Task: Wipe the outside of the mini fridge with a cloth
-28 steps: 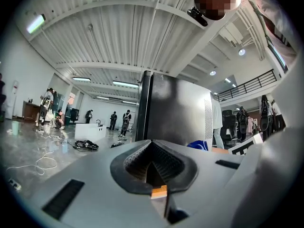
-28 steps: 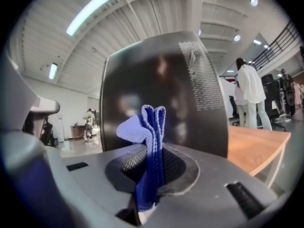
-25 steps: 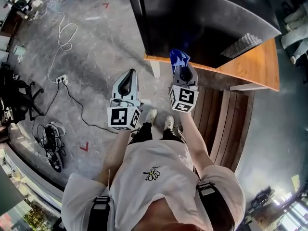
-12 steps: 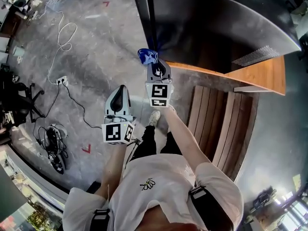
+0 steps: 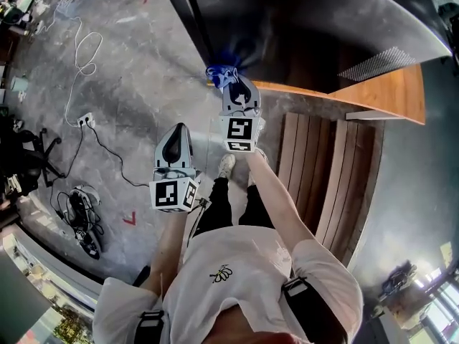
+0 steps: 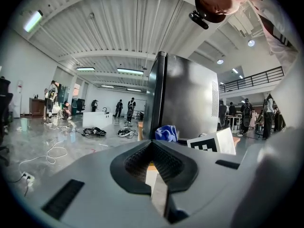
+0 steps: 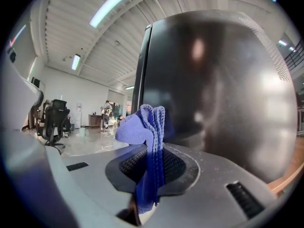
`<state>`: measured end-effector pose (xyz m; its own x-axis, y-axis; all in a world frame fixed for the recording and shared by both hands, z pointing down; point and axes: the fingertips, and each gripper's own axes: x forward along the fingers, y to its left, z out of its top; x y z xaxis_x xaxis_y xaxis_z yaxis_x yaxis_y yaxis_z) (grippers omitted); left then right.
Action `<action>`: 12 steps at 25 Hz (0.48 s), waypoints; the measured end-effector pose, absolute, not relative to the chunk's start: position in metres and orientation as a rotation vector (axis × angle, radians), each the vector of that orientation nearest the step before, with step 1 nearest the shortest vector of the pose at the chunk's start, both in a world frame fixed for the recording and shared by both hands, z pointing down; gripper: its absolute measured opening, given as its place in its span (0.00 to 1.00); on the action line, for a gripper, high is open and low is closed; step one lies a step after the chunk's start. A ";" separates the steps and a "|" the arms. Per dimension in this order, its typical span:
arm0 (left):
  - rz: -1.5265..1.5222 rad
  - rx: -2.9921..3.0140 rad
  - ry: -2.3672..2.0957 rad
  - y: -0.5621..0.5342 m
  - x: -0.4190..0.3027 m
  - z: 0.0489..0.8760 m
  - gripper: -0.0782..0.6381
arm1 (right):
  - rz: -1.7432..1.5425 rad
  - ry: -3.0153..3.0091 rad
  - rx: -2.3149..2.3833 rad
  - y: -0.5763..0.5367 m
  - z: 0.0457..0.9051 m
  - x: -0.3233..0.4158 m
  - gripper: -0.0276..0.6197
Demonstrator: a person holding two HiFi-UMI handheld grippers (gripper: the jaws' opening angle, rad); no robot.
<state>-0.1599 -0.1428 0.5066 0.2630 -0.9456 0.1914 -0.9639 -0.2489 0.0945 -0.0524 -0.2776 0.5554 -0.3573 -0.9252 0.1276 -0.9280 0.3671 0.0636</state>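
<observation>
The dark mini fridge (image 5: 308, 27) stands on a wooden platform (image 5: 373, 95), seen from above in the head view; it fills the right gripper view (image 7: 218, 80) and rises ahead in the left gripper view (image 6: 183, 99). My right gripper (image 5: 231, 84) is shut on a blue cloth (image 5: 219, 76), held at the fridge's near-left lower corner. The cloth (image 7: 145, 141) hangs bunched between the jaws, close to the fridge's side wall. My left gripper (image 5: 176, 136) hangs lower left, away from the fridge, jaws shut with nothing in them (image 6: 152, 148). The cloth (image 6: 166, 133) also shows beyond the left gripper.
Wooden slats (image 5: 323, 163) lie to the right of my feet. A power strip with a white cable (image 5: 82, 84) and a bundle of gear (image 5: 77, 213) lie on the grey floor at left. Office chairs (image 7: 54, 118) and people (image 6: 124, 109) are far off.
My right gripper has swung left with the cloth from the platform's front edge to the fridge's near-left corner. The left gripper has dropped slightly toward me.
</observation>
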 end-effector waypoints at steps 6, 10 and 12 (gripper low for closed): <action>0.141 2.371 -1.729 -0.143 -0.122 0.513 0.12 | 0.007 -2.419 1.773 -0.270 0.557 0.011 0.14; 0.152 2.387 -1.686 -0.142 -0.098 0.518 0.12 | 0.009 -2.369 1.840 -0.266 0.558 0.054 0.14; 0.155 2.397 -1.672 -0.142 -0.086 0.519 0.12 | 0.007 -2.344 1.869 -0.264 0.558 0.074 0.14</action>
<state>-0.0860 -0.1416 0.5190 0.3491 -0.9138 0.2075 -0.9364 -0.3317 0.1147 0.0741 -0.2638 0.5582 -0.2163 -0.9696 0.1146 -0.9702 0.2265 0.0856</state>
